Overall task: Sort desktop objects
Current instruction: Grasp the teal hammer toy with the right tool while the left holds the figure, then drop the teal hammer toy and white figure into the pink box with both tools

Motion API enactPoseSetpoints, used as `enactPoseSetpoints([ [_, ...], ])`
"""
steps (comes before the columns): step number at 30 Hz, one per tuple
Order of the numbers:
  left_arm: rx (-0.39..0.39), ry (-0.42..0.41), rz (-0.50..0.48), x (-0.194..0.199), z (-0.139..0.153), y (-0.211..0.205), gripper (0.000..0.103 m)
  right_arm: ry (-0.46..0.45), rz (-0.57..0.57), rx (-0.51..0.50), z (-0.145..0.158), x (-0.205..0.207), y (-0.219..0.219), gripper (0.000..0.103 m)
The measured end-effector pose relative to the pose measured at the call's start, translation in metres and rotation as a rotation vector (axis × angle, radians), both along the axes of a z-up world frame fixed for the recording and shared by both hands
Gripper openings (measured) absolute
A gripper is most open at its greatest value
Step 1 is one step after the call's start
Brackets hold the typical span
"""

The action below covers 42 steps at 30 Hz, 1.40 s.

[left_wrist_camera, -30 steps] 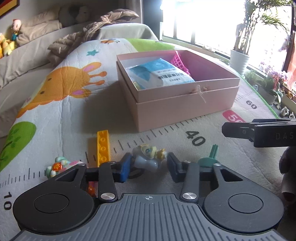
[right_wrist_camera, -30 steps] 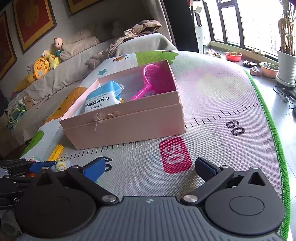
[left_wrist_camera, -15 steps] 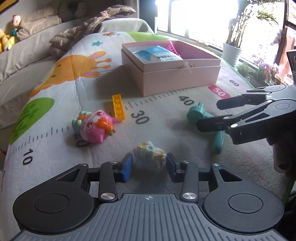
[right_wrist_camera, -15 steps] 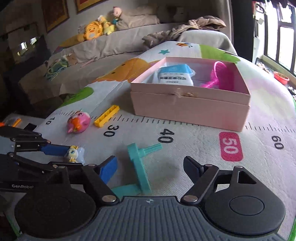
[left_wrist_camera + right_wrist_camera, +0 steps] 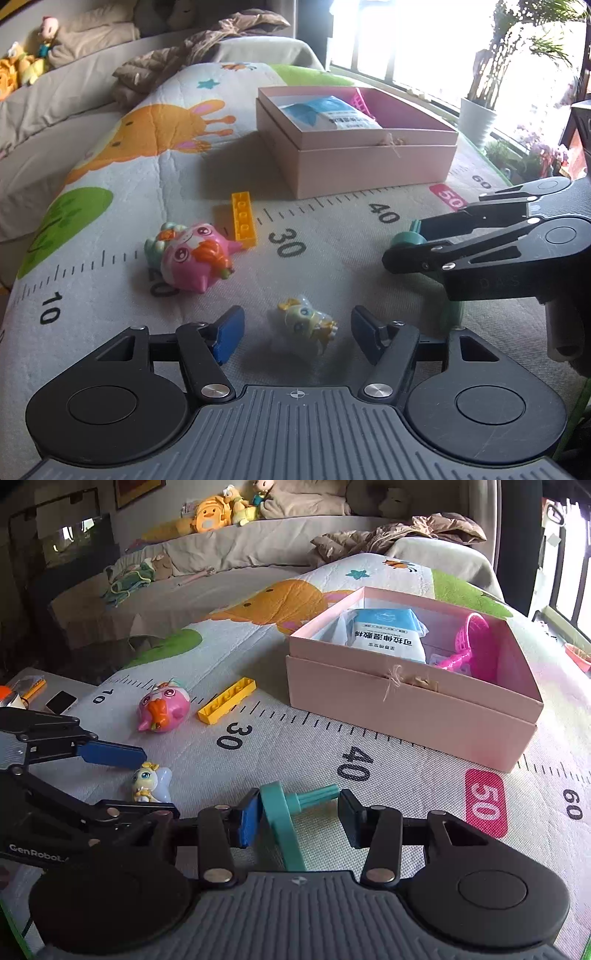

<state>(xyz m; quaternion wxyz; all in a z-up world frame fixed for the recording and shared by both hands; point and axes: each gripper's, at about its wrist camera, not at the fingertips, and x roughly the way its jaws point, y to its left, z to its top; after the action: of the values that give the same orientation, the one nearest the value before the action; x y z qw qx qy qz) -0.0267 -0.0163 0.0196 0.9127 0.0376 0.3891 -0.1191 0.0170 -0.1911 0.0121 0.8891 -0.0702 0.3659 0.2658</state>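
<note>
Here, small figurine (image 5: 304,325) lies between open left claw (image 5: 297,330).

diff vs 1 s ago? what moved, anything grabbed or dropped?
Both claws backed away from the pink box toward the near toys. The left claw opened wider around the small doll, not touching it. The right claw dropped to straddle the teal toy, still open. Nothing gripped. Box contents, yellow brick and pink figure look unmoved.
</note>
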Motion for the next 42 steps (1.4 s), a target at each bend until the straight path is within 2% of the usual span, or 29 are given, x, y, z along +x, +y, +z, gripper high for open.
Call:
enactPoseSetpoints([
  [3, 0.034, -0.009, -0.009, 0.001, -0.001, -0.008, 0.062, -0.005, -0.008, 0.008, 0.003, -0.005, -0.007, 0.045],
  [5, 0.036, -0.011, -0.017, 0.0, 0.001, -0.01, 0.051, -0.001, -0.019, 0.018, 0.006, -0.007, -0.012, 0.044],
  [8, 0.037, -0.016, -0.015, -0.001, 0.001, -0.009, 0.04, 0.001, -0.041, 0.022, 0.012, -0.008, -0.021, 0.044],
  [13, 0.012, -0.051, -0.022, -0.001, 0.014, -0.009, 0.04, -0.051, -0.076, 0.013, 0.033, -0.013, -0.034, 0.044],
  [19, 0.007, -0.183, -0.051, 0.014, 0.055, -0.015, 0.04, -0.161, -0.144, 0.083, 0.083, -0.012, -0.064, 0.044],
  [23, 0.019, -0.267, -0.08, 0.04, 0.077, -0.031, 0.04, -0.231, -0.184, 0.108, 0.112, -0.004, -0.078, 0.044],
  [29, -0.01, -0.231, -0.073, 0.088, 0.079, -0.045, 0.04, -0.297, -0.23, 0.101, 0.138, 0.017, -0.089, 0.043],
  [33, -0.028, -0.241, -0.024, 0.104, 0.085, -0.033, 0.04, -0.34, -0.241, 0.092, 0.151, 0.04, -0.088, 0.043],
  [38, -0.004, -0.237, 0.023, 0.111, 0.088, -0.018, 0.04, -0.317, -0.25, 0.091, 0.152, 0.087, -0.082, 0.043],
  [42, 0.032, -0.218, 0.027, 0.116, 0.083, -0.019, 0.04, -0.184, -0.235, 0.09, 0.126, 0.13, -0.07, 0.046],
])
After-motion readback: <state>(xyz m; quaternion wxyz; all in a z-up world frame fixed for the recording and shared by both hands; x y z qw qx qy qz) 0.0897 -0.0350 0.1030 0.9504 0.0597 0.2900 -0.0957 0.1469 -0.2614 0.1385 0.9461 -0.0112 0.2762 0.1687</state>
